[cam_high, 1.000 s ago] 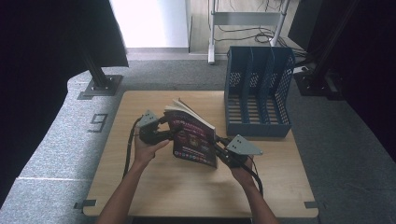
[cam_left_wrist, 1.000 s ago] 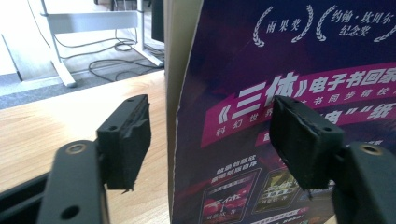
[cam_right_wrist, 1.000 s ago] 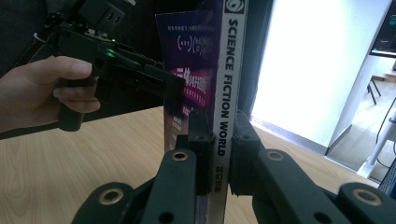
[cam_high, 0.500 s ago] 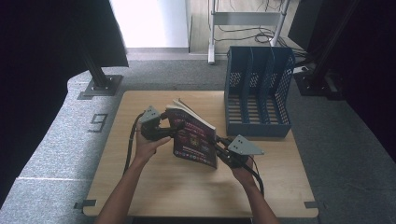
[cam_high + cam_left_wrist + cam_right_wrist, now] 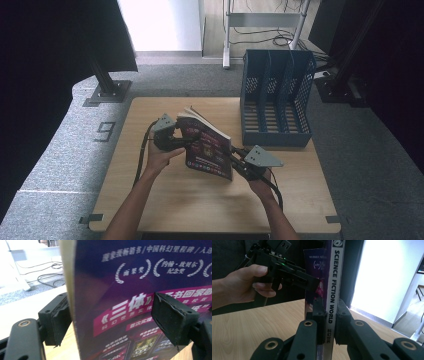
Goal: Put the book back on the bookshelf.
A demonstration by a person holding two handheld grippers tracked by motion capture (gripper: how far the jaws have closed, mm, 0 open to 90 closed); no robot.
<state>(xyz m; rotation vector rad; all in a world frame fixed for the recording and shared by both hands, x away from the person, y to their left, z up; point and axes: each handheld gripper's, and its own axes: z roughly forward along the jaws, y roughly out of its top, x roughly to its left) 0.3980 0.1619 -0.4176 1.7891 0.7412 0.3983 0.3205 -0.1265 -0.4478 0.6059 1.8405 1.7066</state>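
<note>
A purple paperback magazine (image 5: 207,147) stands upright above the table, its spine lettered "Science Fiction World" (image 5: 335,277). My right gripper (image 5: 329,317) is shut on the lower spine and, in the high view, reaches it from the right (image 5: 234,154). My left gripper (image 5: 186,142) comes in from the left. Its jaws have just been opening and now straddle the book's free edge (image 5: 140,302). One pad (image 5: 56,320) sits by the cream page edge. The other pad (image 5: 172,317) stands off the purple cover. The left gripper (image 5: 312,283) also shows behind the book in the right gripper view.
A blue slotted file rack (image 5: 275,100) stands at the table's far right, just beyond the book. The wooden table (image 5: 165,200) has bare room in front and to the left. A black stand base (image 5: 107,90) sits on the floor past the far left corner.
</note>
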